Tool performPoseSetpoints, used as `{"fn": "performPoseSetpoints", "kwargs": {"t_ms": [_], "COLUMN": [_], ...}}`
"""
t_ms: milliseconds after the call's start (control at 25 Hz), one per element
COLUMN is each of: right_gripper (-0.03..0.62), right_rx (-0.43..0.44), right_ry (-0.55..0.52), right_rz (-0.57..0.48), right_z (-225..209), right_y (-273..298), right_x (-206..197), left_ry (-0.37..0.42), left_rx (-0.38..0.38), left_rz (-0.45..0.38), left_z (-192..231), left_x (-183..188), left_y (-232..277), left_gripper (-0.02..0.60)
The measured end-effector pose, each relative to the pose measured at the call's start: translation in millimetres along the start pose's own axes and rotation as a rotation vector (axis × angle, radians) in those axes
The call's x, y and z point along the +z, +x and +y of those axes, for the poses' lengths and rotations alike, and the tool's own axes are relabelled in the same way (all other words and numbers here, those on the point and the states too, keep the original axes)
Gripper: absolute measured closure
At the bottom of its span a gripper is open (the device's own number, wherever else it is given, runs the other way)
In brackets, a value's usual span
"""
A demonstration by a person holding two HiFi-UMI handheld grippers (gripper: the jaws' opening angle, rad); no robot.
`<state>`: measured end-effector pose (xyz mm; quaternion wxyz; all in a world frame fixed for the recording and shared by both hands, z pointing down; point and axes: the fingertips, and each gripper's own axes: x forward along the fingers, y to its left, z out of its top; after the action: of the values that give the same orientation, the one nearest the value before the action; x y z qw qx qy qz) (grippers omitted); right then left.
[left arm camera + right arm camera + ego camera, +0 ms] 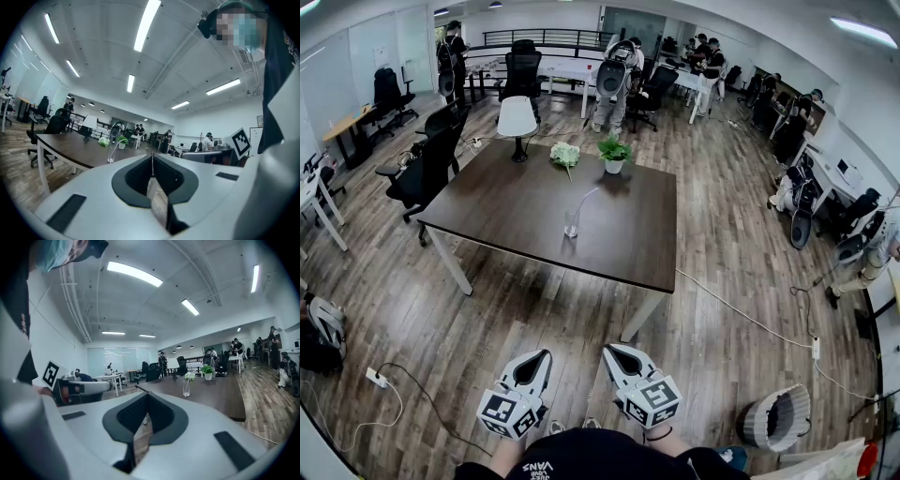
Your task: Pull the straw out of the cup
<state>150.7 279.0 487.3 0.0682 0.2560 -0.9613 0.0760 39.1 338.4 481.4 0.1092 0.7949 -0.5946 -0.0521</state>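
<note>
A clear glass cup (571, 225) stands near the middle of the dark brown table (525, 220), with a pale straw (584, 199) leaning out of it to the upper right. Both grippers are held low, close to the person's body and well short of the table's near edge. My left gripper (546, 354) has its jaws together and nothing between them. My right gripper (609, 350) is likewise shut and empty. The left gripper view shows the cup (110, 158) far off beyond the closed left gripper (151, 155). The right gripper view shows the cup (186, 389) past the right gripper (146, 394).
A potted green plant (613, 153) and a bunch of white flowers (565, 154) stand at the table's far edge. Black office chairs (429, 169) sit to the table's left. Cables (750, 317) run over the wooden floor, and a bin (778, 418) stands at the lower right. People are at the desks at the back.
</note>
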Motion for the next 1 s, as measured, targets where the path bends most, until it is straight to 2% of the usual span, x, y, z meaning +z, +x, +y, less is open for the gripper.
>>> {"fn": "performPoseSetpoints", "kwargs": {"t_ms": [1000], "right_gripper": [0.577], "right_rx": [0.005], "right_ry": [0.041], "right_rz": [-0.001], "right_z": [-14], "right_y": [1], "right_x": [-6], "left_ry": [-0.016], "left_rx": [0.004], "left_rz": [0.02], "left_z": [-2], "left_x": [-7], "left_y": [12], "left_gripper": [0.563]}}
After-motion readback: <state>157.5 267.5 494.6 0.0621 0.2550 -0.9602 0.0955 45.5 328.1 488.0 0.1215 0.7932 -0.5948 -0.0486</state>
